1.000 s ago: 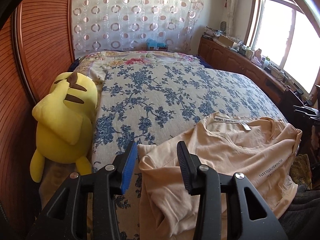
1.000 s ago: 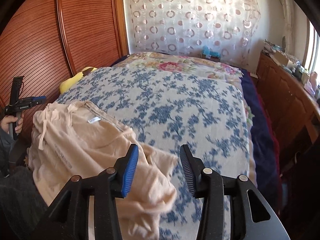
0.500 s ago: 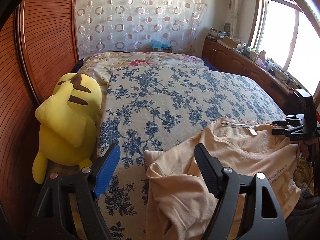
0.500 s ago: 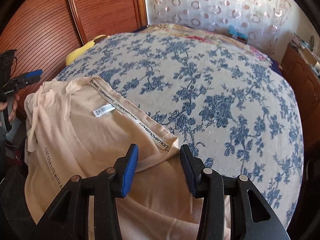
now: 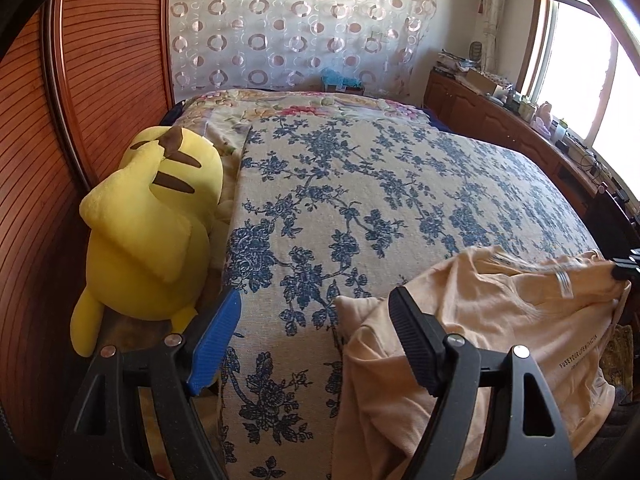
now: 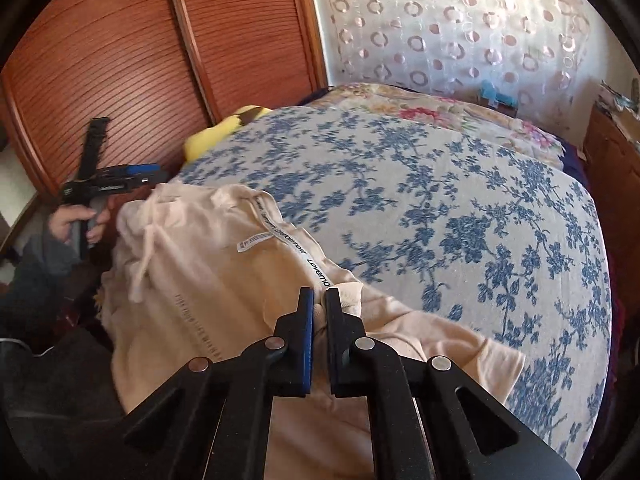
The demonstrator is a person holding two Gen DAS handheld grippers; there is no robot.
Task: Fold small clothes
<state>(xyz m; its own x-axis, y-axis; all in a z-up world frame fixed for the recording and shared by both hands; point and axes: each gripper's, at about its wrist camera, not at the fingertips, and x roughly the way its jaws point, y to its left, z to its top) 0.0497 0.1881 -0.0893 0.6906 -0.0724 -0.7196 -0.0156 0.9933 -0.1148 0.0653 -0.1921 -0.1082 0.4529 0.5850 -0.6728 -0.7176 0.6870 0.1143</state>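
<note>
The right gripper was clamped on the collar of the peach shirt, rumpled at the near edge of the floral bedspread; the left gripper stood wide apart, empty. A good fold likely needed the left to pinch the opposite shoulder and pull taut; only the yellow plush toy sat nearby, clear of the work

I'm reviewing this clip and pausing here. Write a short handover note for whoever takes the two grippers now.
Right gripper: shut on the neckband of the peach cotton T-shirt.
Left gripper: open, empty, over the shirt's near left corner.
The shirt lies rumpled at the near edge of the blue-flowered bedspread; the yellow plush toy sits off to the left.
Done: neckband pinched only. No fold is made.
Left: grip the other side, spread the shirt flat, fold it.
</note>
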